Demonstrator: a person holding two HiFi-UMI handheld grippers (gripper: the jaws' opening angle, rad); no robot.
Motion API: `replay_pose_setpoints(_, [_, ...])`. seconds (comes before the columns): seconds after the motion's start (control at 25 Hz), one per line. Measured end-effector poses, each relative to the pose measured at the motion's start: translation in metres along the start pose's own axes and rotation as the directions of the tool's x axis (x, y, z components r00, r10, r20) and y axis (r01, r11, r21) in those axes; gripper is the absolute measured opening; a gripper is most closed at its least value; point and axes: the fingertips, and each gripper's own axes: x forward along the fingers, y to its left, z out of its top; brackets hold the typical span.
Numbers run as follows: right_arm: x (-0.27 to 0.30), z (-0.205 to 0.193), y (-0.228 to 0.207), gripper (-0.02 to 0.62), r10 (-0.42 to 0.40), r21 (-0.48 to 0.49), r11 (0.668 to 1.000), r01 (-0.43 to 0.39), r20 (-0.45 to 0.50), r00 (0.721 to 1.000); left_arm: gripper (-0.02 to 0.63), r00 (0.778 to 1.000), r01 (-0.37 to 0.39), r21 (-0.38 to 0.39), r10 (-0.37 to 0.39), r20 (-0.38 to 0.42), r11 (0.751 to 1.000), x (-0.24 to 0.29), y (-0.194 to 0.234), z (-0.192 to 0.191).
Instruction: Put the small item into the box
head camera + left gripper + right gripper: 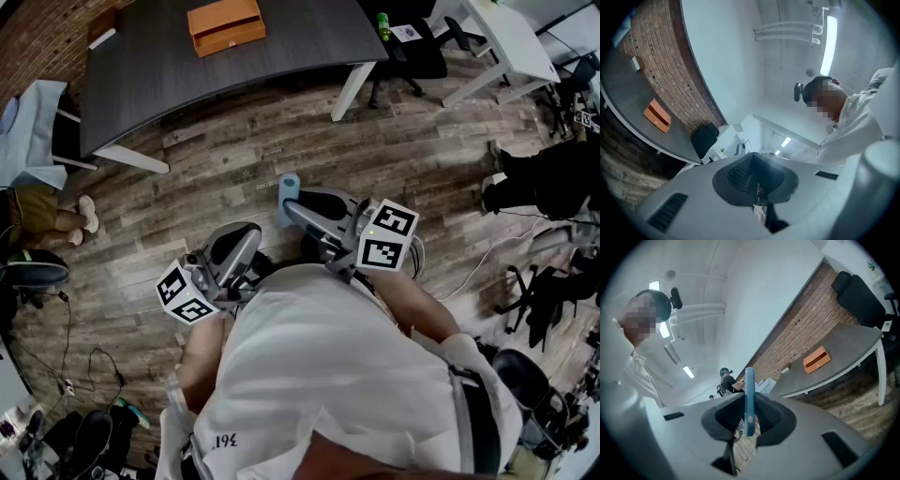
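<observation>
Small blue item (749, 397): clamped edge-on in right tongs (750, 404).
Left tongs (753, 161): closed, empty.
Risk: the thin grip might slip while crossing to the far orange box (225, 25) on the desk (300, 52).

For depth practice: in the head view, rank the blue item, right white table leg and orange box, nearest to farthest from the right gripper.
1. Blue item, in the right gripper's jaws.
2. Right white table leg, ahead on the floor.
3. Orange box, on the table, far left.
</observation>
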Motion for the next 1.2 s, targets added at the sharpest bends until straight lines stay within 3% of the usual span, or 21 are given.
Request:
replay_pose_setpoints(0.36, [-0.031, 0.001, -0.017, 0.077, 0.018, 0.018, 1.000, -0.018, -0.025, 1.000, 0.008, 1.000, -0.027, -0.018, 0.027, -0.001, 0.999, 0.029, -0.002, -0.022])
replay_pose_setpoints(0.72, [-0.041, 0.016, -0.043, 0.077, 0.043, 0.004, 0.999, -0.043, -0.064, 0.997, 0.008, 0.996, -0.080, -0.002, 0.080, 0.048, 0.997, 0.049, 0.012, -0.019])
replay_pose_setpoints(1.2, [-0.011, 0.021, -0.067, 0.078, 0.042, -0.020, 0.999, -0.045, -0.114, 0.993, 0.008, 0.987, -0.131, -0.021, 0.132, 0.094, 0.991, 0.037, 0.046, 0.001])
